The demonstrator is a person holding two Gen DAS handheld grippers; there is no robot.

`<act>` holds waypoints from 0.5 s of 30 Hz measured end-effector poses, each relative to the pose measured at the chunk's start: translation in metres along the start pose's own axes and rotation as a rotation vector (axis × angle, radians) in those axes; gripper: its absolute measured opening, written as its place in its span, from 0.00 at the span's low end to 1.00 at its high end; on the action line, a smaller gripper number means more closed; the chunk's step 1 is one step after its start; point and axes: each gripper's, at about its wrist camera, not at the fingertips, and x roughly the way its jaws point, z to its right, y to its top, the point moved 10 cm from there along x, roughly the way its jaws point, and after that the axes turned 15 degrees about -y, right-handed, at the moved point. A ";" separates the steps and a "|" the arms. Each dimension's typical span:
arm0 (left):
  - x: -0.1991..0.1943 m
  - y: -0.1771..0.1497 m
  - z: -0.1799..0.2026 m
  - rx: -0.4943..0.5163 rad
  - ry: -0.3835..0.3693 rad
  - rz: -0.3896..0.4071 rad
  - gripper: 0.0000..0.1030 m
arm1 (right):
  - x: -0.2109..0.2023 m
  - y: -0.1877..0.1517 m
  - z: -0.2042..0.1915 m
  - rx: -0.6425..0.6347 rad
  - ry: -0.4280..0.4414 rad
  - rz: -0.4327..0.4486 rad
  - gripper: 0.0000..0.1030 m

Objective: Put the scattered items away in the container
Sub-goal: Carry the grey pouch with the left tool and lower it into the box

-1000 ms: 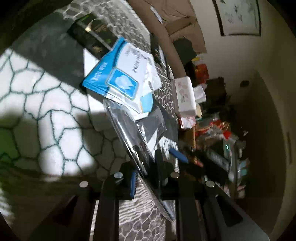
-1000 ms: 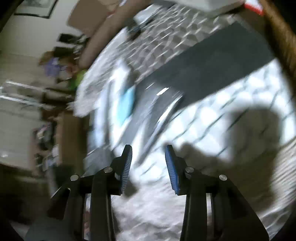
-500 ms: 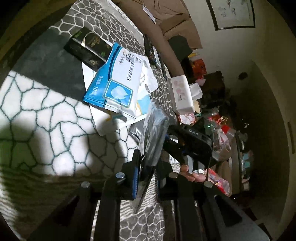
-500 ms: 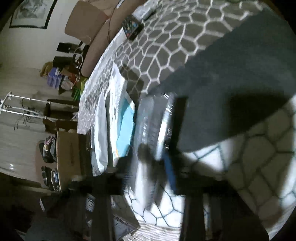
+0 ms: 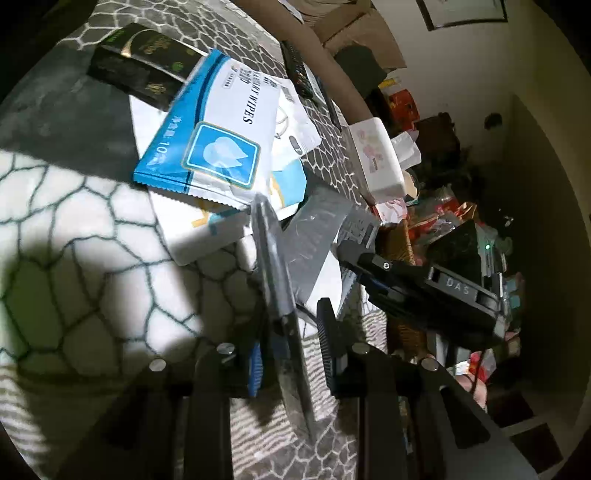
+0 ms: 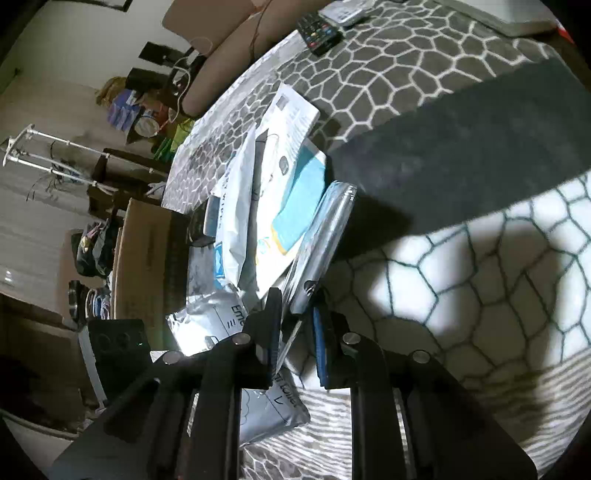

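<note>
A flat clear plastic packet (image 5: 275,280) stands on edge between the fingers of my left gripper (image 5: 291,345), whose jaws stand apart around it. My right gripper (image 6: 295,328) is shut on the same packet (image 6: 321,236) at its near end; its black body shows in the left wrist view (image 5: 436,291). Behind the packet lies a pile: a blue-and-white wipes pack (image 5: 214,136), white envelopes (image 6: 280,166) and a black box (image 5: 140,70). A silver foil pouch (image 6: 221,321) lies under my right gripper. A cardboard box (image 6: 144,258) stands at the left.
Everything lies on a grey rug with a white cell pattern (image 6: 443,74). A remote control (image 6: 319,31) lies at the far edge. A white tissue box (image 5: 376,158) and cluttered shelves (image 5: 461,221) stand to the right in the left wrist view.
My right gripper has come in and shut on the clear packet. My left gripper, which held the packet before, has opened its jaws around it.
</note>
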 end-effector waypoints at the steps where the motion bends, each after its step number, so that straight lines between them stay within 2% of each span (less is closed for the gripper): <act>1: -0.001 0.000 0.001 0.021 0.030 -0.001 0.19 | -0.002 -0.001 0.001 0.000 0.000 0.004 0.15; 2: -0.002 0.000 0.006 0.043 0.040 -0.002 0.09 | -0.004 -0.001 0.001 -0.001 -0.005 0.012 0.13; 7: -0.029 0.008 0.040 0.140 0.070 0.006 0.09 | -0.029 -0.001 -0.016 -0.078 -0.009 0.063 0.09; 12: -0.075 0.024 0.059 0.145 0.075 0.054 0.09 | -0.050 -0.009 -0.048 -0.152 0.018 0.067 0.09; 15: -0.122 0.042 0.063 0.128 0.085 0.116 0.09 | -0.062 -0.013 -0.072 -0.155 0.068 0.055 0.09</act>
